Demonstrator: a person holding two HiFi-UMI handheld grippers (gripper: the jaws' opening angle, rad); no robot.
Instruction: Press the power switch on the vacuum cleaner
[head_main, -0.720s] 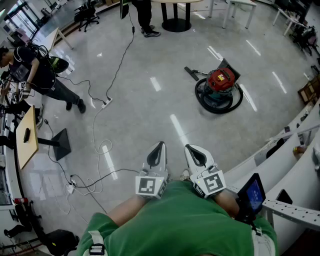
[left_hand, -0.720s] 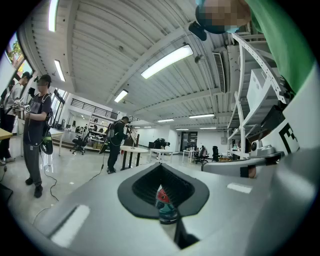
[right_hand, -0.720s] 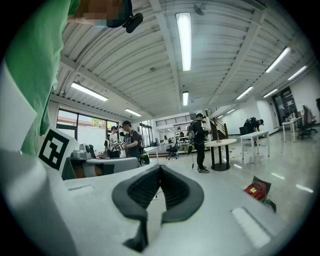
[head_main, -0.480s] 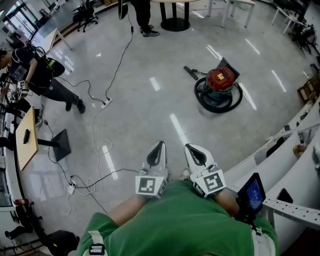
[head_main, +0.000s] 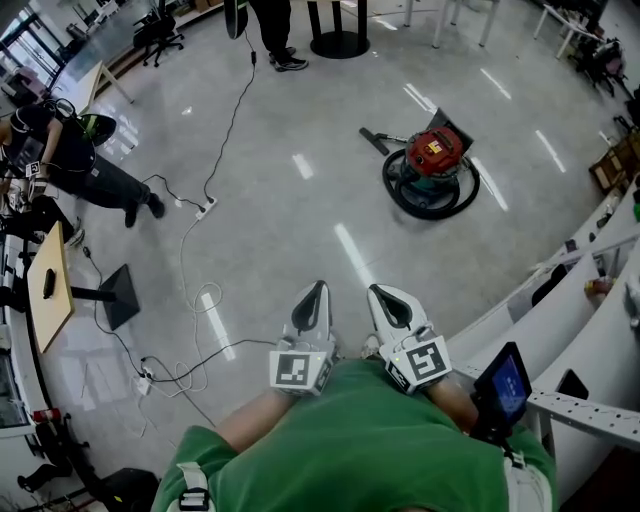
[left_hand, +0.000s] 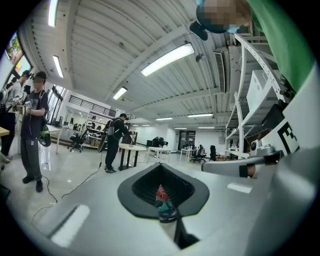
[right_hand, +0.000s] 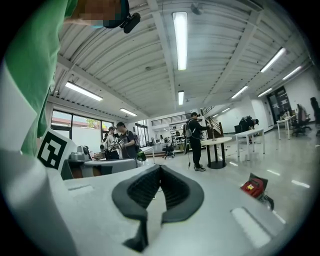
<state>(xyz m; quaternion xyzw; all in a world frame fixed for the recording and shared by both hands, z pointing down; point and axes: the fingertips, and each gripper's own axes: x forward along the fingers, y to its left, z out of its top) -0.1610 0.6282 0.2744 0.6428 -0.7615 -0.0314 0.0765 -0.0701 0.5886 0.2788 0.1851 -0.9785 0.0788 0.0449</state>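
Glossy grey floor (head_main: 300, 230) stretches ahead, and the round red-topped vacuum cleaner with a black hose (head_main: 432, 170) sits on it at 1 o'clock, well apart from the left gripper (head_main: 314, 296) and the right gripper (head_main: 384, 300). Both grippers' fingers are closed on nothing.

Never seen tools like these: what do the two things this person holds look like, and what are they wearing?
The left gripper and right gripper are pale grey shells tapering to a point, lined with ribbed black pads. Each carries a white cube with black square markers. The person wears a green top.
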